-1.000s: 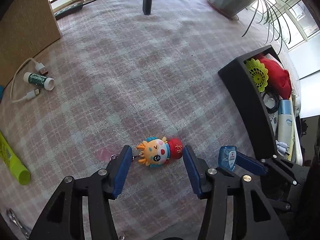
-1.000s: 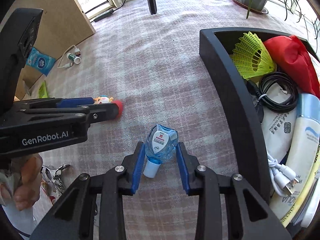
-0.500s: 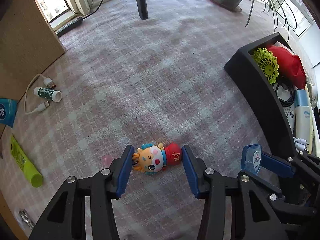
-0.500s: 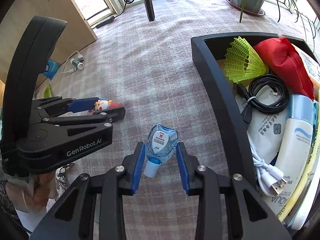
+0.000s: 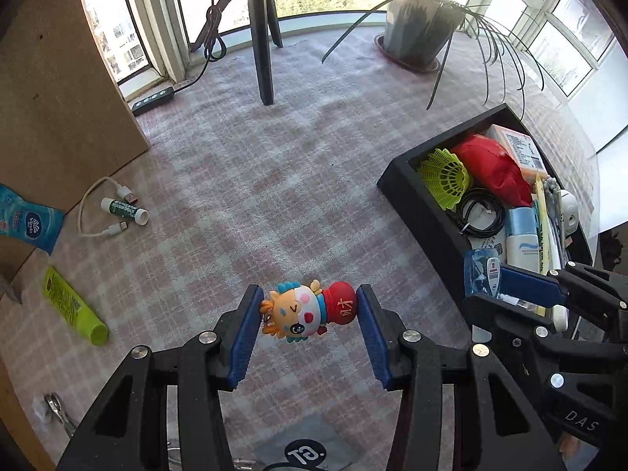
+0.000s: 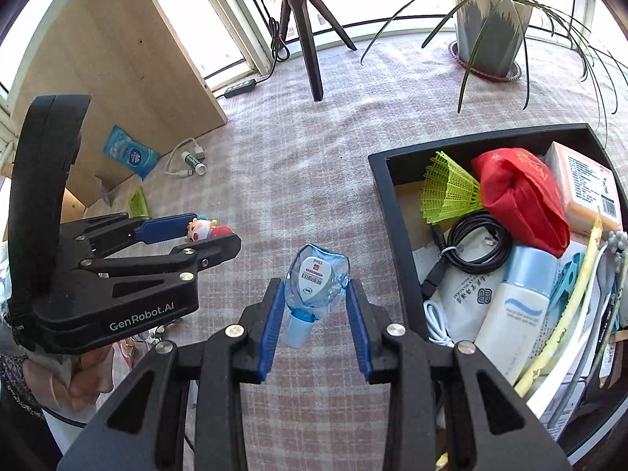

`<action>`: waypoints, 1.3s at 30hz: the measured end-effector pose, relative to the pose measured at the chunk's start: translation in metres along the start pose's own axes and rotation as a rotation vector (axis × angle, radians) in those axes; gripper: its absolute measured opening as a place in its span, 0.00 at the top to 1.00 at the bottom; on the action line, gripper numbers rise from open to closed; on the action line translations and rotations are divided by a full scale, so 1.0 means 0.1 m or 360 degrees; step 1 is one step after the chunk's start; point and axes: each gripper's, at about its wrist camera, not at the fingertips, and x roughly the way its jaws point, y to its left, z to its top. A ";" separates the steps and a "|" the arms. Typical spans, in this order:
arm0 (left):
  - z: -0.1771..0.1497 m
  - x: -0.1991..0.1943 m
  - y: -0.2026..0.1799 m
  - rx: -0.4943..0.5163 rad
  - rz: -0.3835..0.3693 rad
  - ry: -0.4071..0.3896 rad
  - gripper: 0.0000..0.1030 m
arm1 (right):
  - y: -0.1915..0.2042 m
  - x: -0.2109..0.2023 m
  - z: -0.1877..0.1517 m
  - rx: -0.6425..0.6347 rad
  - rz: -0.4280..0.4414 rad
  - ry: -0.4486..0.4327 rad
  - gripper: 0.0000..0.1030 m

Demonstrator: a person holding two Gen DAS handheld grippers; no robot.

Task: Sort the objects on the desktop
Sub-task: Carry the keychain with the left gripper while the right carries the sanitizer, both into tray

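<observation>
The left gripper (image 5: 308,316) is clamped on the cartoon doll (image 5: 308,310), held crosswise between its blue pads, to the left of the black tray (image 6: 396,235). The right gripper (image 6: 314,306) pinches the small blue bottle (image 6: 316,284), cap toward the camera, just beside the tray's near wall, above the checked cloth (image 5: 274,196).

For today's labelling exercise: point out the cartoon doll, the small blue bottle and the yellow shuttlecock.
cartoon doll (image 5: 300,312), left wrist view, on its face.
small blue bottle (image 6: 316,280), right wrist view, on its white label.
yellow shuttlecock (image 6: 447,190), right wrist view, on its mesh skirt.
</observation>
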 end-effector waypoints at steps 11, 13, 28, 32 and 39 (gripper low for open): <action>0.19 -0.33 -0.98 0.0132 -0.0151 -0.0083 0.55 | -0.94 -0.81 0.02 0.0077 -0.0049 -0.0129 0.69; 0.22 -0.34 -1.18 0.0150 -0.0169 -0.0085 0.55 | -1.17 -0.90 -0.05 0.0114 -0.0079 -0.0135 0.69; 0.37 -0.20 -2.25 0.0275 -0.0351 -0.0065 0.36 | -2.38 -1.31 -0.44 0.0309 -0.0255 -0.0115 0.63; 0.32 -0.25 -2.22 0.0261 -0.0318 -0.0091 0.36 | -2.40 -1.34 -0.48 0.0328 -0.0265 -0.0118 0.41; 0.20 -0.39 -1.88 0.0137 -0.0259 -0.0114 0.37 | -2.22 -1.32 -0.46 0.0304 -0.0197 -0.0129 0.41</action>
